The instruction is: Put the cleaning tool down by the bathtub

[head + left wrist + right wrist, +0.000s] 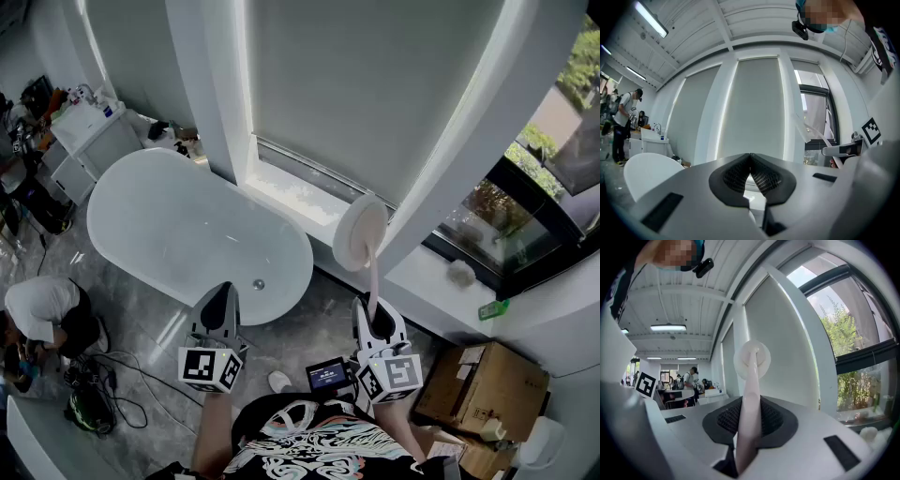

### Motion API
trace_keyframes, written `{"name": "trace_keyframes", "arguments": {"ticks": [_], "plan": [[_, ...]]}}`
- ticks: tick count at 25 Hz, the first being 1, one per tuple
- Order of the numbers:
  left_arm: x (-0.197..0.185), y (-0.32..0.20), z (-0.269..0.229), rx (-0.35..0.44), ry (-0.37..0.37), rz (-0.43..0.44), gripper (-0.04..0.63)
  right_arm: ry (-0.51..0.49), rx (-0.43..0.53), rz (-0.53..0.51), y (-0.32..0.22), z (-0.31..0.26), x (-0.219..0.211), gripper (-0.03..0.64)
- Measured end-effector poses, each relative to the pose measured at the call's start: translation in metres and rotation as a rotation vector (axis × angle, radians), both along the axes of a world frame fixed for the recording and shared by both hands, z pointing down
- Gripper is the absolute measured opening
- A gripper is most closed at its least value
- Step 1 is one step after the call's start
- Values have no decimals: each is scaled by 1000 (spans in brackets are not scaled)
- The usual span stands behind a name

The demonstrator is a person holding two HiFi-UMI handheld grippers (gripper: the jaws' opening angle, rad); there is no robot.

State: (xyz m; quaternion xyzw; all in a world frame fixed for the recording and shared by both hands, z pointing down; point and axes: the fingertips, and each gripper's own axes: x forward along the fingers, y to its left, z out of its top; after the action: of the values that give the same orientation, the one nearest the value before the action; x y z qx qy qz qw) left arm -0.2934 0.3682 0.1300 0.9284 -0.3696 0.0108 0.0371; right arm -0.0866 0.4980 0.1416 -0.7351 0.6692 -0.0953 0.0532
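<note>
The white bathtub point(178, 225) stood on the grey floor point(150, 328), its drain end toward the person and the window sill point(291, 202) just behind it. The cleaning tool point(360, 232) was not down yet. It was up in the air to the right of the tub's near end, its round white head toward the wall and its long pale handle running back into the right gripper point(376, 317).

In the right gripper view the jaws were clamped on the handle point(751, 394) at its low end only, with the head far out beyond them. That, I judged, was the weak point: swung downward, the long handle could pivot or slide in the jaws, and the head might knock the sill or clip the tub's rim before reaching the floor. The floor by the tub was narrow, too, and cables point(122, 370) trailed off to the left.

The left gripper point(217, 305) hung over the tub's edge with its jaws point(750, 168) together on nothing.
</note>
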Motion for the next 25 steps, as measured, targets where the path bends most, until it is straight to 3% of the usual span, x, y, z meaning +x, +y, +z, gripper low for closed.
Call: {"name": "trace_keyframes", "arguments": {"ticks": [3, 7, 12, 25], "plan": [[6, 53, -3, 10, -11, -21, 17, -6, 39, -25, 49, -3, 3, 89], [13, 127, 0, -1, 33, -29, 17, 1, 63, -38, 116, 4, 13, 89], [27, 189, 5, 25, 16, -3, 17, -56, 72, -25, 177, 14, 22, 91], [67, 238, -2, 81, -11, 78, 17, -14, 68, -47, 214, 22, 30, 91]]}}
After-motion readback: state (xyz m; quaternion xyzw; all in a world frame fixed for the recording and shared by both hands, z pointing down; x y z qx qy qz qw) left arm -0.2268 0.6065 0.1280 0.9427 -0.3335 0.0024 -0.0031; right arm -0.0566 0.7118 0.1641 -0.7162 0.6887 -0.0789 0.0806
